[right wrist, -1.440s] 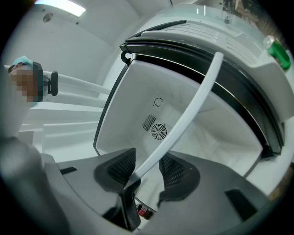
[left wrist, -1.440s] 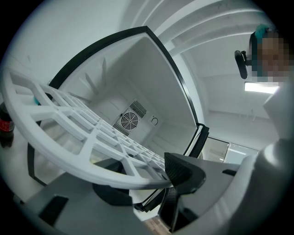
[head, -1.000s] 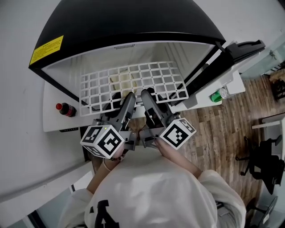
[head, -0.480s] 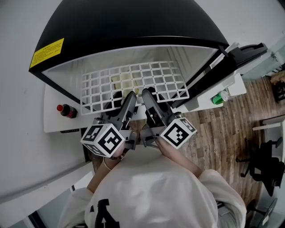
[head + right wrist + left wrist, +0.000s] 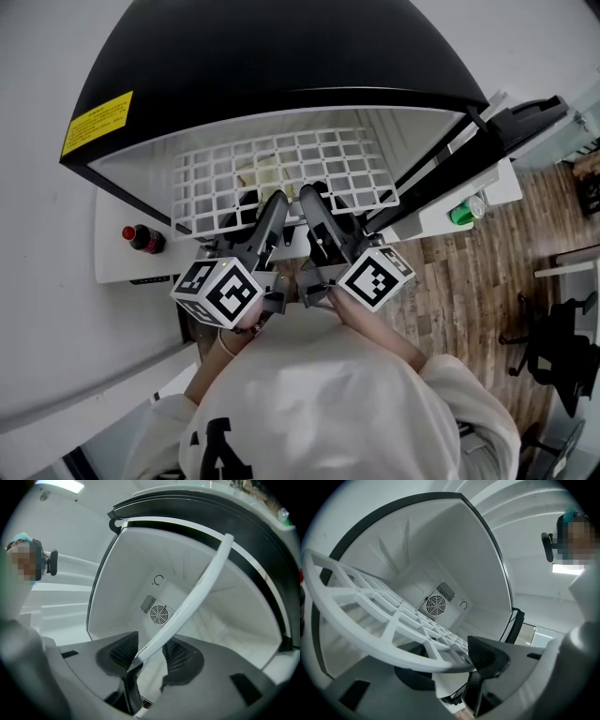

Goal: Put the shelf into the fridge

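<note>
We are midway through the insertion. Both tongs are clenched on the near edge of the white grid shelf (image 5: 319,159), with the left gripper (image 5: 275,204) and the right gripper (image 5: 312,199) side by side near its middle. The shelf spans the mouth of the open fridge (image 5: 281,66), its far part inside the white cavity and its near edge out toward us. We judge the next move is an even push inward, keeping both sides level so the shelf does not jam against the walls
</note>
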A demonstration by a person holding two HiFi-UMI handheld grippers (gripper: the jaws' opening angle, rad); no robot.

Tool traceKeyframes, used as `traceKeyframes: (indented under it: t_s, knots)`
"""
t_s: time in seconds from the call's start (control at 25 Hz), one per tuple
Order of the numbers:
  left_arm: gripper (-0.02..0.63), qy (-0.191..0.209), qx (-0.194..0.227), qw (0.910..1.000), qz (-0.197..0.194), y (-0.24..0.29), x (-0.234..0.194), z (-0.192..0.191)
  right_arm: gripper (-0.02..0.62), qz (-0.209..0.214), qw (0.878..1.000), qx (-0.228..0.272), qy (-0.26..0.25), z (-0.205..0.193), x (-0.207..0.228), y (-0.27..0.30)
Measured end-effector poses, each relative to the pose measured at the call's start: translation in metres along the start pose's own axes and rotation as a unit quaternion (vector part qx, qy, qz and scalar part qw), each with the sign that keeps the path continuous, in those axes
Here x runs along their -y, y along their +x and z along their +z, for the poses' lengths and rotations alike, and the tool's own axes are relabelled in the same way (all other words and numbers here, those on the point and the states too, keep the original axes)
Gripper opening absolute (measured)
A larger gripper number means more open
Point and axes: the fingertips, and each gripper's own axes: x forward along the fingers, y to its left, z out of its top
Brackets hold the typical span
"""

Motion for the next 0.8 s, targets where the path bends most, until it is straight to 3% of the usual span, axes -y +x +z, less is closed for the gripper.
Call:
traceKeyframes:
  t_s: [0.8]
  knots:
    - [0.202, -0.003, 0.002, 1.0000, 0.002, 0.024, -0.017, 0.012, 0.164, 0.019, 1.000, -0.005, -0.002, 0.006, 0.007, 0.032]
